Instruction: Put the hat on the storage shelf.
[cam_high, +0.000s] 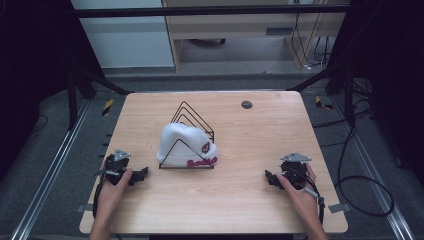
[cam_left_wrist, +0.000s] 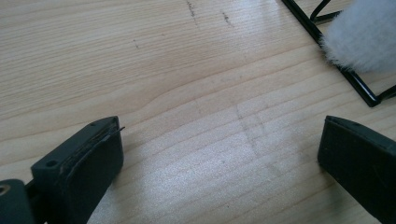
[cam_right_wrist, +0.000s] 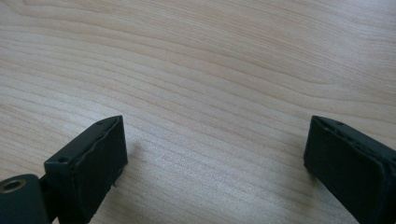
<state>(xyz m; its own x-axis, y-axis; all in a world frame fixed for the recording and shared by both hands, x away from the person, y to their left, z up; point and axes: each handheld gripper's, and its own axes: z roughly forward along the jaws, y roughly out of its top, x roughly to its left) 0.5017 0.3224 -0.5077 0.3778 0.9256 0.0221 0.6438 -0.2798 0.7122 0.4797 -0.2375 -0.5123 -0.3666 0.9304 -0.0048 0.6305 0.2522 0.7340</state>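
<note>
Pink lettering, unreadable, marks white cap (cam_high: 187, 145) in wire rack (cam_high: 192, 117); both tongs (cam_high: 142, 174) (cam_high: 269, 177) wide, empty

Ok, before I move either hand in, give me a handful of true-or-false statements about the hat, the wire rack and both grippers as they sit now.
1. The white hat sits in the black wire rack. True.
2. The left gripper is shut on the hat. False: its jaws stand wide apart over bare table, off the hat.
3. The right gripper is open and holds nothing. True.
4. The hat lies flat on the table beside the rack. False: it is propped between the rack's wires.
5. A dark round spot lies on the table beyond the rack. True.
</note>
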